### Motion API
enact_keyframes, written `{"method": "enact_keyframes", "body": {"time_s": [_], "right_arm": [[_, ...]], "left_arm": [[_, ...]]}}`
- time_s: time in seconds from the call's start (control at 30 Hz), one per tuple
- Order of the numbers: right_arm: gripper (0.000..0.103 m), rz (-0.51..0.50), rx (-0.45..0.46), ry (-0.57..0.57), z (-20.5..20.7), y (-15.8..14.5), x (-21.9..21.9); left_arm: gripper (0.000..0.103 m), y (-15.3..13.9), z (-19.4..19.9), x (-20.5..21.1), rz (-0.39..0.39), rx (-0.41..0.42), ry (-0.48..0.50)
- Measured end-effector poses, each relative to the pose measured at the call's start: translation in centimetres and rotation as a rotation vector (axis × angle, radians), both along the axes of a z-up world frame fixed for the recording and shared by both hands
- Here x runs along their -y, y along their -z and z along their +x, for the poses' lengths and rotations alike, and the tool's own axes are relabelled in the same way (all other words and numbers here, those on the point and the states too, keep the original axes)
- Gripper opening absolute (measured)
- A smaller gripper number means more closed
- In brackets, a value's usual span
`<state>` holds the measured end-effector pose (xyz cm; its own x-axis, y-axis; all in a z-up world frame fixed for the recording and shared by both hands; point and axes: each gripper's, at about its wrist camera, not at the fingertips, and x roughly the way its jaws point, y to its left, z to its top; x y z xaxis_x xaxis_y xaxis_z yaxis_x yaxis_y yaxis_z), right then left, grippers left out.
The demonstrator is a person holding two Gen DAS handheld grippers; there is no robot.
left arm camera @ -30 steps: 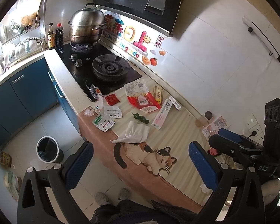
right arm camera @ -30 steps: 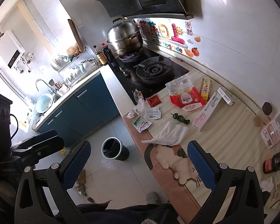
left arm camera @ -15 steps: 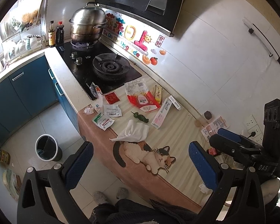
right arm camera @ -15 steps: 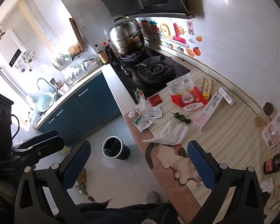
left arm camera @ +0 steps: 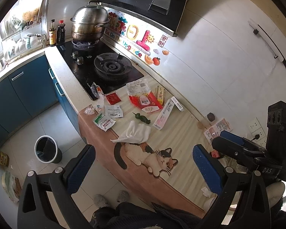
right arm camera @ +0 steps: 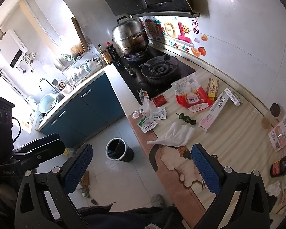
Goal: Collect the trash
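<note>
The counter (left arm camera: pixel 183 139) runs from the stove (left arm camera: pixel 97 66) at the far left toward the near right, its striped mat littered with trash. On the floor (right arm camera: pixel 108 139) to the left, well apart from the litter, stands the bin (right arm camera: pixel 117 149), open and dark inside.

Both claws hang high above the scene, holding nothing: the left gripper (left arm camera: pixel 143 164) is spread wide, and the right gripper (right arm camera: pixel 141 166) likewise.

Largest of the litter is the red bag (left arm camera: pixel 145 100), thin, crinkly film that probably slides under a pad; a pinch at a loose edge looks best. The long box (left arm camera: pixel 164 114) just right of it seems light and stiff, easy to grip across its narrow sides. The tissue (left arm camera: pixel 136 132), nearest the counter's edge, is soft and weightless; its raised folds offer a ready hold. The flat sachets (left arm camera: pixel 109 117) to the left lie flush and may need an edge lifted. The small green pepper (left arm camera: pixel 142 118) between tissue and bag looks firm and slightly slick.
</note>
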<state>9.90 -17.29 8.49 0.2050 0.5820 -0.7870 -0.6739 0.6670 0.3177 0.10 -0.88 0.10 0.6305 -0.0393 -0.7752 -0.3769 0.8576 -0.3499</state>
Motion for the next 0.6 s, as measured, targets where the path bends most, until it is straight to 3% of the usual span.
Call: {"method": "enact_keyframes", "body": {"time_s": [0.6], "right_arm": [[0.103,-0.001,-0.004,-0.003,0.12,-0.02,0.04]], "left_arm": [[0.103,0.36,-0.06,0.67,-0.002,0.001,0.002]]}}
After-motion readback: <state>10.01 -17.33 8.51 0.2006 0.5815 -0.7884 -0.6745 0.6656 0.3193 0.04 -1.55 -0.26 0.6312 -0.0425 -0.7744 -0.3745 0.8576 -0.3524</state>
